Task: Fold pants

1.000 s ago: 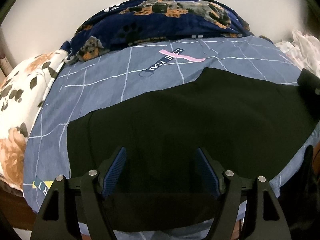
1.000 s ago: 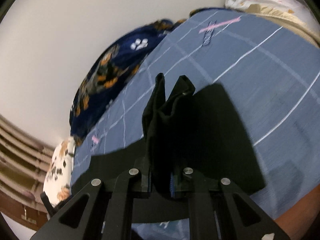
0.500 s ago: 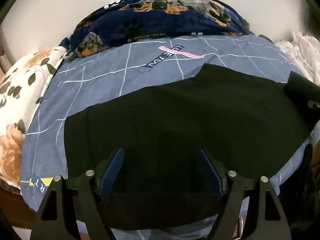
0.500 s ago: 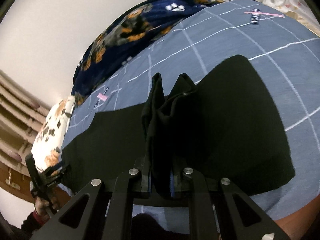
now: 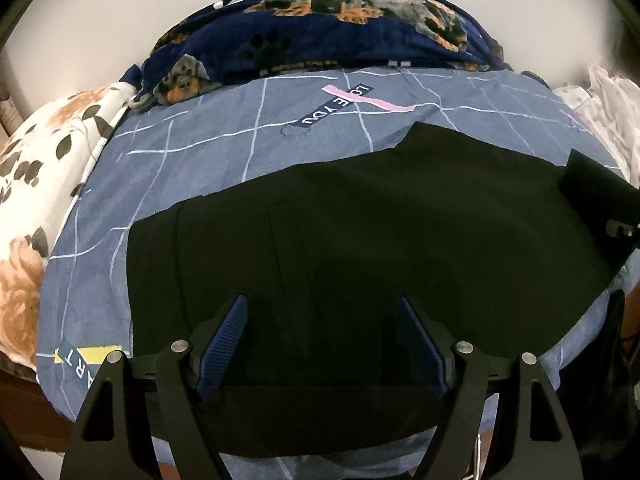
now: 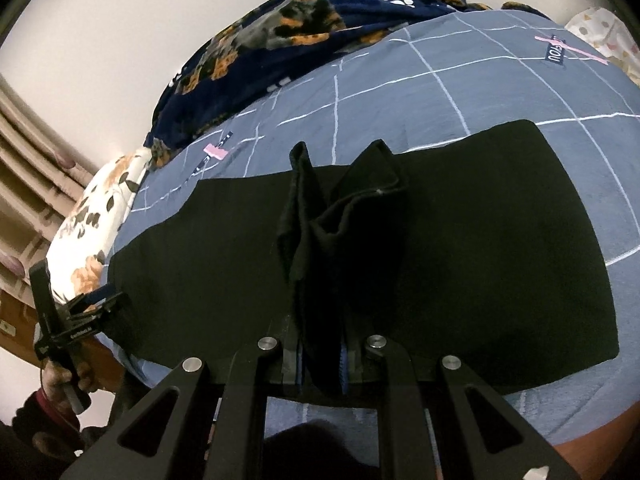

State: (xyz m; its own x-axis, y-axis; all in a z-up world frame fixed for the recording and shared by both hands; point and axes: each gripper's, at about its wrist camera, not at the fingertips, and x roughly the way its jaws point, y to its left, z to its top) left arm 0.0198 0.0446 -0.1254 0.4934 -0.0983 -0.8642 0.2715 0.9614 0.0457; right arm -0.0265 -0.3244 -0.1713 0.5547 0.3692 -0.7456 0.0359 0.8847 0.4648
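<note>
The black pants (image 5: 360, 232) lie spread flat across the blue checked bed sheet (image 5: 224, 148). My left gripper (image 5: 320, 340) is open, its blue pads on either side of the near waist end, just above the cloth. My right gripper (image 6: 322, 364) is shut on a bunched end of the pants (image 6: 344, 216), which stands up between its fingers above the flat part of the pants (image 6: 500, 248). The left gripper also shows in the right wrist view (image 6: 94, 308), at the far left edge of the bed.
A navy dog-print blanket (image 5: 328, 36) is heaped along the wall at the back. A floral pillow (image 5: 32, 184) lies at the left. White patterned bedding (image 5: 608, 112) lies at the right. The bed's near edge runs under both grippers.
The right gripper has swung left and up with the bunched pants end, bringing more of the flat pants and the left gripper into its view. The left gripper moved only slightly.
</note>
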